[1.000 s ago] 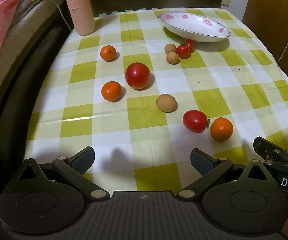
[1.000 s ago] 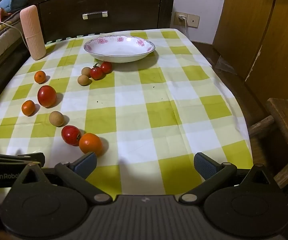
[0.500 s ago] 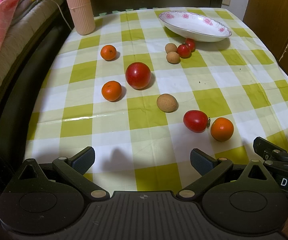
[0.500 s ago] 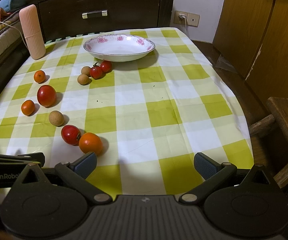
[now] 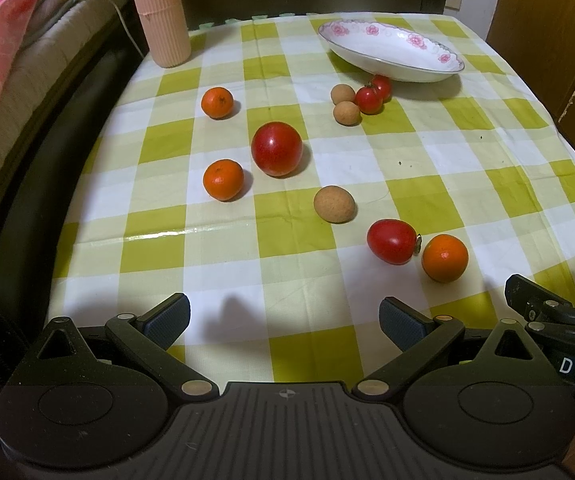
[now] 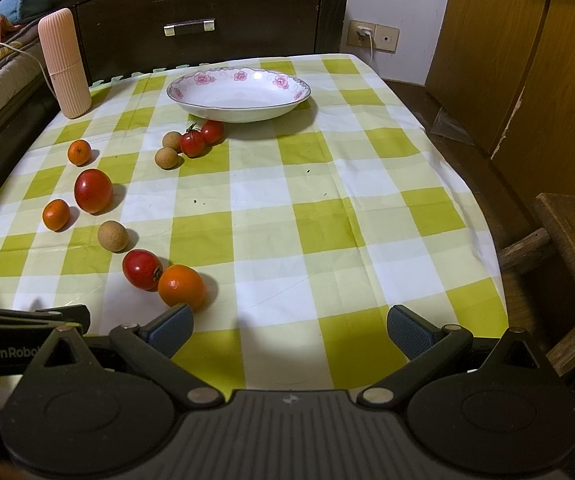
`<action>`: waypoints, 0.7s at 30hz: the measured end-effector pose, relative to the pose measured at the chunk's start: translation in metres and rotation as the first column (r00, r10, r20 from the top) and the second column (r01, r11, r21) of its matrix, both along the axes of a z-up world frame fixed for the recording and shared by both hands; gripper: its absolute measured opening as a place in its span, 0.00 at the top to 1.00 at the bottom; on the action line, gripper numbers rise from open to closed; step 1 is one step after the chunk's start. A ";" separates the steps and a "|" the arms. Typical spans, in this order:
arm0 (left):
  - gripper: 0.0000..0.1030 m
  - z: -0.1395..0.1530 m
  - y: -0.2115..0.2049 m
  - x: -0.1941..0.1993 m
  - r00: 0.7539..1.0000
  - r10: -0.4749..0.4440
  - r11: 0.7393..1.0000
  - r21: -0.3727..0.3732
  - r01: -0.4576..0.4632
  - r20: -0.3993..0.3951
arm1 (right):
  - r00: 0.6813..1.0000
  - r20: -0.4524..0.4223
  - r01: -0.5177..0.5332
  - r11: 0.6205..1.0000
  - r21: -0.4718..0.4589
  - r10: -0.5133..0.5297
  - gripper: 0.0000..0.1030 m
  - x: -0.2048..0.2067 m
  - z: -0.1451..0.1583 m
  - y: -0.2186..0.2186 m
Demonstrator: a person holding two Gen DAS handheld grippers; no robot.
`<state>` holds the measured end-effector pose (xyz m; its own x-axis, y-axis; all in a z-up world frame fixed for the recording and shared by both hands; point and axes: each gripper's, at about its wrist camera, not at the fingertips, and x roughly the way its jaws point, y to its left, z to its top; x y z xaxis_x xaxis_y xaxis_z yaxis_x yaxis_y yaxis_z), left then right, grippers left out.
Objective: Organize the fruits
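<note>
The left gripper [image 5: 284, 322] is spread wide, its 2 blue-padded fingers [image 5: 167, 320] far apart with nothing between them; it hangs over the near edge of the checked tablecloth [image 5: 427, 168] and touches no fruit. The right gripper [image 6: 290, 326] is likewise wide apart and empty; its left pad sits just in front of an orange [image 6: 181, 286], but whether they touch cannot be told.

Ahead of the left gripper and to its right lie a small tomato [image 5: 392, 241] and that same orange [image 5: 445, 258], almost touching each other; a tan round fruit [image 5: 334, 209] lies just beyond them. Straight ahead sits a big red tomato [image 5: 276, 149], with 1 orange [image 5: 223, 179] to its left and another orange [image 5: 217, 102] farther off. Far ahead, 2 tan fruits [image 5: 345, 112] and 2 cherry tomatoes [image 5: 369, 99] cluster just before the empty flowered bowl [image 5: 427, 70]; a pink ribbed cylinder [image 5: 161, 12] stands at the far left.
</note>
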<state>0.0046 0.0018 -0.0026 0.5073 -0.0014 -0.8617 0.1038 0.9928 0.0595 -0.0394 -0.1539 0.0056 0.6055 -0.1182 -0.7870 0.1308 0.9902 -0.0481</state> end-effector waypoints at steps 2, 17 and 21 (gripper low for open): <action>0.01 0.000 0.000 0.000 1.000 0.000 1.000 0.000 0.000 0.000 | 1.000 0.000 0.000 1.000 0.000 0.000 0.01 0.000 0.000 0.000; 0.02 0.000 0.000 0.001 1.000 0.000 1.000 0.001 0.000 -0.003 | 1.000 -0.003 0.000 1.000 0.002 0.000 0.01 0.001 -0.001 0.000; 0.02 -0.005 0.003 -0.004 1.000 0.005 1.000 0.000 -0.005 -0.001 | 1.000 -0.004 -0.001 1.000 0.001 0.001 0.01 0.002 0.000 0.000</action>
